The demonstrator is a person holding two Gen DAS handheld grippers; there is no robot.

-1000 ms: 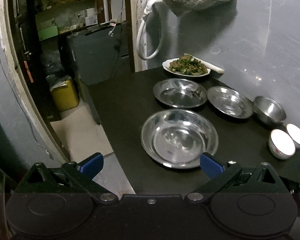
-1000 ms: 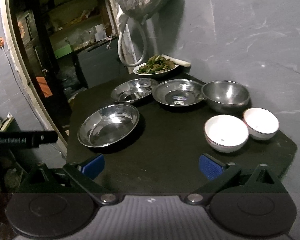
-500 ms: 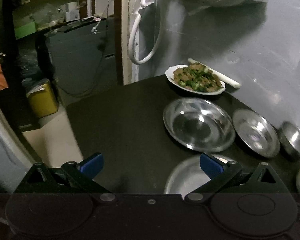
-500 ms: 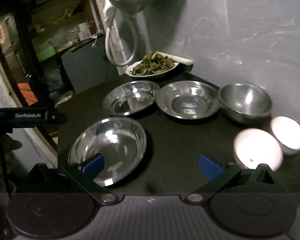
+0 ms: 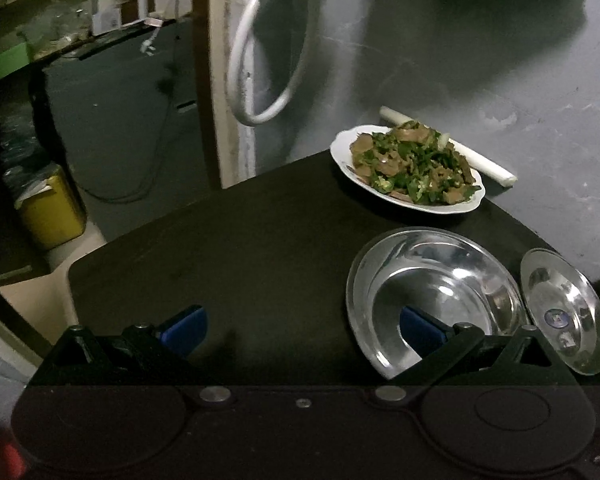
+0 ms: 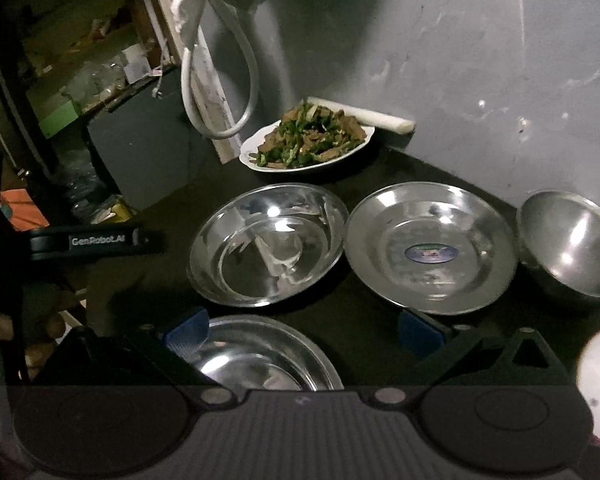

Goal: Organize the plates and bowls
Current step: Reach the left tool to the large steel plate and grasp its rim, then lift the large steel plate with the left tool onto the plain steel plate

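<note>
Holding greens: white plate (image 6: 306,148) | steel dishes (image 6: 266,244) seemingly empty | both grippers (image 5: 300,326) (image 6: 302,330) wide

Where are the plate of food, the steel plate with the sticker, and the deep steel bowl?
plate of food (image 6: 306,140), right wrist view, on the greens.
stickered steel plate (image 6: 430,254), right wrist view, on its label.
deep steel bowl (image 6: 572,244), right wrist view, inner wall.

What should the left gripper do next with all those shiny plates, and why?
Probably ease the left hand-held gripper rightward and close on the near rim of the steel plate; its jaws are open and empty, and one finger already sits over that plate.
</note>
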